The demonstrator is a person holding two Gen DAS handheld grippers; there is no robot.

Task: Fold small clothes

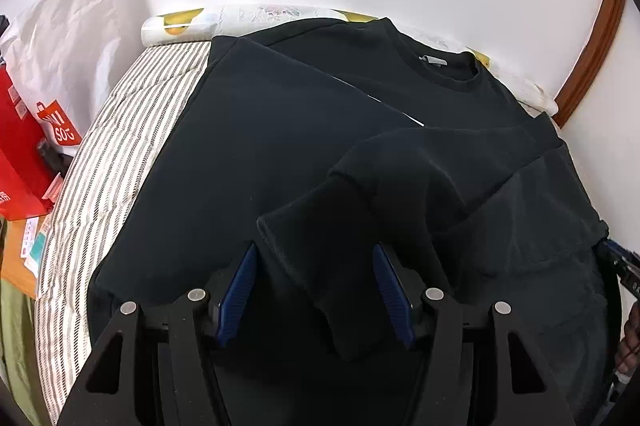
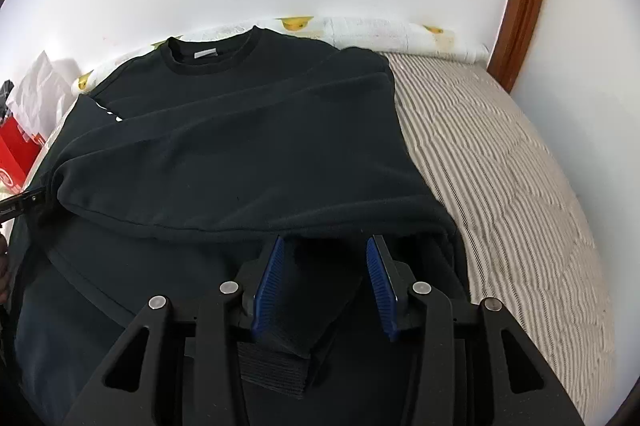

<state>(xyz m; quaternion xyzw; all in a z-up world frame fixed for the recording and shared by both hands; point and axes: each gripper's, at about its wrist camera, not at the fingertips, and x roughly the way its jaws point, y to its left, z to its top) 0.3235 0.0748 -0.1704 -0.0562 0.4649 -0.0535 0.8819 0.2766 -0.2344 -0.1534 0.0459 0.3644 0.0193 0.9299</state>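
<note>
Both hand-held grippers, L & R, open w/ black sweatshirt cloth loose between pads.

Black sweatshirt on striped bedcover, cuff between parted jaws

The supporting surface is a bed covered with a quilted spread in fine grey-and-cream stripes, stitched in a diamond pattern. It abuts a white wall at its far edge. Along that far edge, against the wall, lies a rolled white blanket printed with yellow fruit motifs. A black sweatshirt lies spread directly on the striped cover, neckband toward the wall, a pale label visible inside the collar. Both sleeves are folded inward across the body; one cuffed sleeve end rests on the near part of the garment. The cover is exposed on either side of the sweatshirt.
</note>
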